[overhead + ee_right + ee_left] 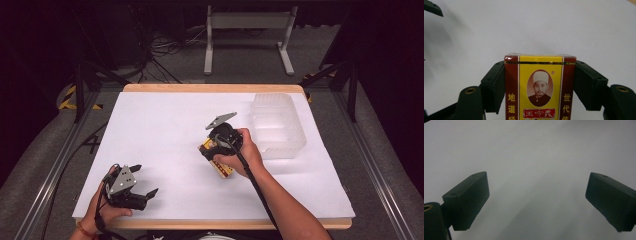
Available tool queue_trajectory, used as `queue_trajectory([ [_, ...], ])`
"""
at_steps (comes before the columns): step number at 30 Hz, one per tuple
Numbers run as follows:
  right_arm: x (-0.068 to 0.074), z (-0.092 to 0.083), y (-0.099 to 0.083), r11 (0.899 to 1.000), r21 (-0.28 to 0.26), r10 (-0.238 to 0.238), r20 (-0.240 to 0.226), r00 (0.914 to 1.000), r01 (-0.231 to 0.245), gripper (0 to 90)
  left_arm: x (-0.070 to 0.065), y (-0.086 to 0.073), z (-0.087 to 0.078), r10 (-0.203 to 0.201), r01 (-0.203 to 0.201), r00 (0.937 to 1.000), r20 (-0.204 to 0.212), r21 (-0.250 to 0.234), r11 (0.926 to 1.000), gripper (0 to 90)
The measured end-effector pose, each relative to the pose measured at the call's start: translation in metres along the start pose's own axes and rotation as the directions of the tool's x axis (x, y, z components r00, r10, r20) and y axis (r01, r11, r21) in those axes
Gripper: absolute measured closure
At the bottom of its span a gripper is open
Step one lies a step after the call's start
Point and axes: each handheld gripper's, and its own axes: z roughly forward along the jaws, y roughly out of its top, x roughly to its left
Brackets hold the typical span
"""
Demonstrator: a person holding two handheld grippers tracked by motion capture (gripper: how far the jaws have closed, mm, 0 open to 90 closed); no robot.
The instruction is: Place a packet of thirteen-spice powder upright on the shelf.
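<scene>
The right hand-held gripper (212,150) is closed on a box (216,159), a yellow and dark red carton with a portrait and printed characters on its face. In the right gripper view the two black jaws press flat against the box (540,86) on its left and right sides, and its top end sticks out past the fingertips (492,85). In the high view the box sits under the right hand (240,152), near the middle of the desk (165,120) and just left of a clear plastic tub (277,125); whether it rests on the white sheet or hangs above it I cannot tell. A black cable trails from this gripper back along the forearm.

The left hand-held gripper (147,181) sits at the near left corner of the desk, held in the left hand (107,207), well apart from the box. Its jaws stand wide with nothing between them; in the left gripper view the pads (469,200) frame bare white surface.
</scene>
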Motion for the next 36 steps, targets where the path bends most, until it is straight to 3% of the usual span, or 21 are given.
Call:
queue_trajectory([
  [11, -0.007, -0.021, 0.000, 0.995, -0.096, -0.002, 0.093, 0.9957, 0.011, 32.7, 0.000, 0.000, 0.001, 0.001, -0.001, 1.0000, 0.003, 0.005, 1.0000, 5.9],
  [20, -0.027, -0.039, 0.000, 0.983, -0.182, 0.044, 0.165, 0.9853, -0.014, 32.7, 0.000, 0.000, 0.002, -0.004, 0.004, 1.0000, 0.004, 0.003, 1.0000, 5.9],
  [24, -0.038, -0.046, 0.000, 0.976, -0.214, 0.071, 0.201, 0.9771, -0.027, 32.7, 0.000, 0.000, 0.003, -0.003, 0.003, 1.0000, 0.004, 0.005, 1.0000, 5.9],
  [29, -0.055, -0.056, -0.003, 0.969, -0.244, 0.109, 0.255, 0.9607, -0.045, 32.7, 0.000, 0.000, 0.003, -0.002, 0.002, 1.0000, 0.004, 0.007, 1.0000, 5.9],
  [36, -0.073, -0.064, -0.008, 0.960, -0.267, 0.160, 0.294, 0.9423, -0.080, 32.7, 0.000, 0.000, 0.003, -0.002, 0.002, 1.0000, 0.005, 0.007, 1.0000, 5.9],
])
